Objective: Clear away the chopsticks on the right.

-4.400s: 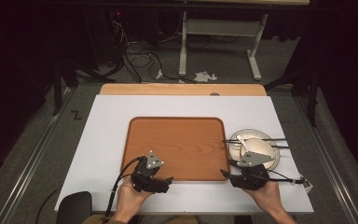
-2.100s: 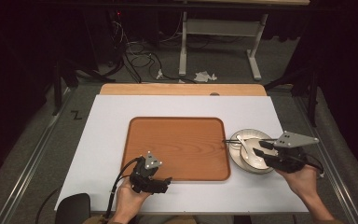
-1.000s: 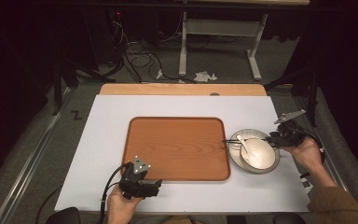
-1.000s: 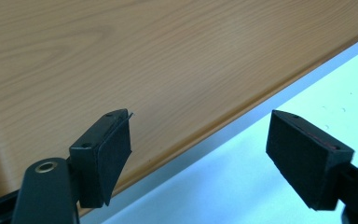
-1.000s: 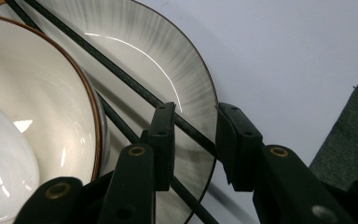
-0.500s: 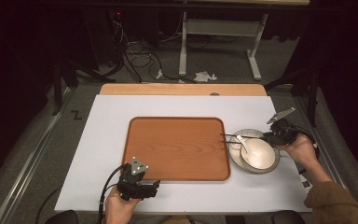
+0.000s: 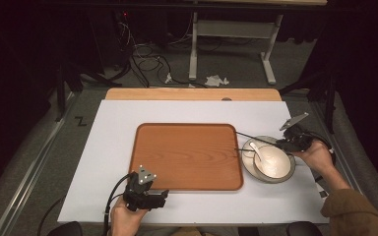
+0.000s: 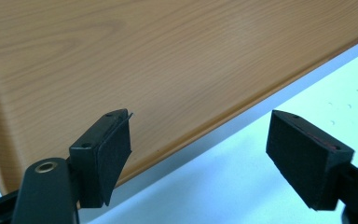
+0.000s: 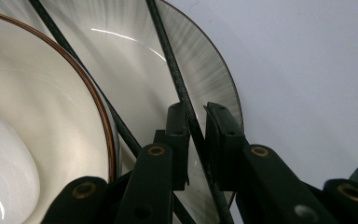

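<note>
Chopsticks (image 9: 186,112) are the item in hand: two thin black sticks lying across the plate (image 9: 205,70) at the right of the table, their far tips reaching over the tray's (image 7: 187,155) right edge in the high view. Nearest to me, my left gripper (image 7: 145,191) rests by the tray's near rim with its jaws wide apart and nothing between them; the left gripper view confirms bare pads over wood grain and white table (image 8: 261,182). Farther right, my right gripper (image 9: 196,126) has its jaws closed down to a narrow slot around one chopstick near its outer end; the second stick passes just beside the left jaw, outside the grip. I judge the sticks light, stiff and slick, likely to pivot or slide in a single pinch, so I would take hold nearer the middle. The bowl (image 7: 274,162) sits on the plate with a white spoon (image 7: 256,150) in it; both look ceramic, so I count them fragile and prone to shifting if the sticks drag.
</note>
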Tool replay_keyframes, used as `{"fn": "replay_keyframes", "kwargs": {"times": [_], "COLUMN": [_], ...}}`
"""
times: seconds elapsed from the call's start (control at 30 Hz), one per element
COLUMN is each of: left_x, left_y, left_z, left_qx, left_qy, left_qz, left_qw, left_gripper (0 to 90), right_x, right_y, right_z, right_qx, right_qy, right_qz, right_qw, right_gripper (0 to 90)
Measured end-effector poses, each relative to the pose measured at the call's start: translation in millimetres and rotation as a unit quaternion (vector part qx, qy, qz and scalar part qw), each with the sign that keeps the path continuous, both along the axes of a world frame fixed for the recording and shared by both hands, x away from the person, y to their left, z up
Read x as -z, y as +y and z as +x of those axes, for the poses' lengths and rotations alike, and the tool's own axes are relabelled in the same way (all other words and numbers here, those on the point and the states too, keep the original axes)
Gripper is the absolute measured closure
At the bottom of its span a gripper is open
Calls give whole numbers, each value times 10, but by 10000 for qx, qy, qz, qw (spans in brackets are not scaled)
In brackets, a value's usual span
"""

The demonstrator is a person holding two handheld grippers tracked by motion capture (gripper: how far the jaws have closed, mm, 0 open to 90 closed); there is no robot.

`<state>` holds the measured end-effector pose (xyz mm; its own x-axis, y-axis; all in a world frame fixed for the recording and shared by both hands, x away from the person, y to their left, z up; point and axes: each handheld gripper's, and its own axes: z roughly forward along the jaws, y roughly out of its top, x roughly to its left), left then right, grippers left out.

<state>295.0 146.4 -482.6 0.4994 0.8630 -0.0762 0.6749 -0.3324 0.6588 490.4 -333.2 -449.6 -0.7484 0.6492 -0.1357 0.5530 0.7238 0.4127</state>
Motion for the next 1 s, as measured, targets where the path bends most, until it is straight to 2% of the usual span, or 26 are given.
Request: {"fn": "replay_keyframes", "kwargs": {"times": [0.2,0.3,0.6,0.83,0.87,1.0], "left_x": [-18,-21,-2,-9,-10,-11], "left_y": [15,19,-30,-84,-106,-182], "left_z": [6,5,32,77,97,139], "left_qx": [-4,1,122,256,307,490], "left_qy": [-30,-35,16,0,-2,-10], "left_qz": [13,6,38,31,23,41], "left_qw": [10000,10000,9999,9997,9995,9988], "left_gripper": [221,221,221,220,221,221], "right_x": [13,12,2,-173,-242,-351], "right_y": [62,57,22,11,9,6], "right_z": [-25,-6,-70,-215,-291,-431], "right_qx": [-188,-171,-105,136,181,242], "right_qy": [-171,-203,-476,-614,-702,-844], "right_qz": [-175,-227,-19,172,292,484], "right_qw": [9995,9994,9988,9979,9969,9950], "right_gripper": [850,858,865,866,865,866]}}
